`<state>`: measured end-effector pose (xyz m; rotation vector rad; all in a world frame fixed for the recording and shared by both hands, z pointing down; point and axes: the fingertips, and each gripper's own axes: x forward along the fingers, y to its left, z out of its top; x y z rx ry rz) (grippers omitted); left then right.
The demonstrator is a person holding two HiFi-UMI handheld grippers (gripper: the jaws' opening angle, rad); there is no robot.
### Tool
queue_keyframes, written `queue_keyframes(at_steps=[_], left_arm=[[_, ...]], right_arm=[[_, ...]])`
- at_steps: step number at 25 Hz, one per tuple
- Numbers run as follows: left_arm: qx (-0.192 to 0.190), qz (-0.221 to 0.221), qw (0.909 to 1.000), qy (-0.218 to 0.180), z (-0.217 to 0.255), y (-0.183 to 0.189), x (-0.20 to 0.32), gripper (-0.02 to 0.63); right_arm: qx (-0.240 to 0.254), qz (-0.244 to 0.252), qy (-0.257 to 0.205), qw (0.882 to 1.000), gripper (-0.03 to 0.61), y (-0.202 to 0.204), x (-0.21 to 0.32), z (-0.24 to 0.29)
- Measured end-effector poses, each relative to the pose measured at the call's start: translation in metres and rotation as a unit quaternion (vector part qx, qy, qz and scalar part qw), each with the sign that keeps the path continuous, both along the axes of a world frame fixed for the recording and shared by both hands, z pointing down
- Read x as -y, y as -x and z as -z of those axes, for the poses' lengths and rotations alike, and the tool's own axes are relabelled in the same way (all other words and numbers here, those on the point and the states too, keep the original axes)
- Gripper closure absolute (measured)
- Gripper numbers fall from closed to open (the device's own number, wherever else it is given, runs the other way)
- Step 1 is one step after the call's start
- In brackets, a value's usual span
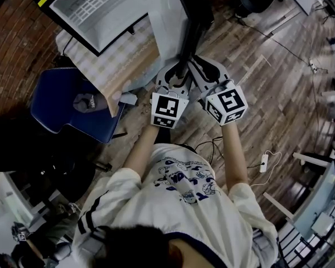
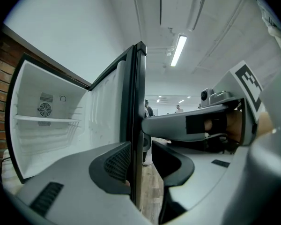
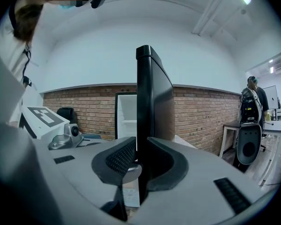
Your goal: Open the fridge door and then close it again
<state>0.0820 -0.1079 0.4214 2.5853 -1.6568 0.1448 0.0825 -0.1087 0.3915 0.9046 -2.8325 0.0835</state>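
The fridge (image 1: 100, 10) sat on a worktop (image 1: 128, 60) at the upper left of the head view, with a shelf (image 2: 47, 119) inside it. Its door (image 1: 176, 15) stood out edge-on toward the person. The left gripper (image 1: 180, 67) and right gripper (image 1: 194, 65) lay side by side, the left one nearer the fridge. Each had the door's edge between its jaws. A chair (image 1: 67, 99) stood before the worktop, left of the person. A power strip (image 1: 263, 162) lay on the floor (image 1: 279, 77) to the right.

fridge (image 1: 118, 20): 1
fridge door (image 1: 168, 22): 1
grippers: 2, left gripper (image 2: 142, 166) and right gripper (image 3: 141, 161)
blue chair (image 1: 58, 102): 1
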Motion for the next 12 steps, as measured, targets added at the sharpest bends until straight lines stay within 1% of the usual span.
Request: queue_keyframes(at_steps=[6, 12], left_arm=[[-0.003, 0.041, 0.9991, 0.001, -0.001, 0.027, -0.007, 0.482], [-0.001, 0.088, 0.9961, -0.003, -0.003, 0.061, -0.013, 0.482]], right_arm=[[0.001, 0.04, 0.001, 0.999, 0.497, 0.029, -0.015, 0.001], [0.008, 0.08, 0.003, 0.997, 0.499, 0.06, -0.026, 0.0]])
